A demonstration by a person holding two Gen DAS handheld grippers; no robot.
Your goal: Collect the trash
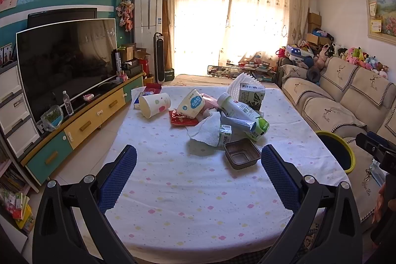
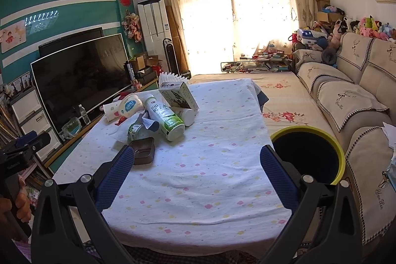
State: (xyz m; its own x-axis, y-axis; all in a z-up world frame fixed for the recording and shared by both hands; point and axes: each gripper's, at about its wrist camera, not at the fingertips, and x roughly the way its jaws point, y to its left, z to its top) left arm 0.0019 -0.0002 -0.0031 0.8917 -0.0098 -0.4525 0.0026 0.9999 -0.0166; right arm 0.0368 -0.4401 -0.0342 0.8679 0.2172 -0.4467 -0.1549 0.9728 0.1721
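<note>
Two grippers hang over the near edge of the table (image 1: 173, 214), both with jaws spread wide and nothing between them. The left gripper (image 1: 199, 175) is aimed at the table's middle; the right gripper (image 2: 196, 175) sits toward the right edge, its right finger (image 2: 278, 180) overlapping the bin (image 2: 341, 160) in that view.

The trash is heaped on the far half of the table, on a white cloth with small pastel flowers. Nearest the near edge lies a brown plastic tray (image 1: 242, 154), open side up. Just behind it are a crumpled white paper towel (image 1: 206, 129) and a small green-and-white carton (image 1: 226, 136) touching it. A green-and-white bottle (image 1: 243, 114) lies on its side over a grey tube (image 1: 238, 121). A milk carton (image 1: 252, 94) stands tilted at the back of the heap, with a white ridged sheet (image 1: 238, 82) behind it. Toward the far left corner a paper cup (image 1: 154, 104) lies on its side, mouth facing the near edge, beside a white pack with a blue label (image 1: 191, 104) that rests on a red wrapper (image 1: 179, 119).

The bin, black inside with a yellow-green rim, stands just off the table's right edge, between the table and the sofa (image 1: 346, 95). A hand (image 2: 21, 204) grips the other tool's handle at the left of the right wrist view.
</note>
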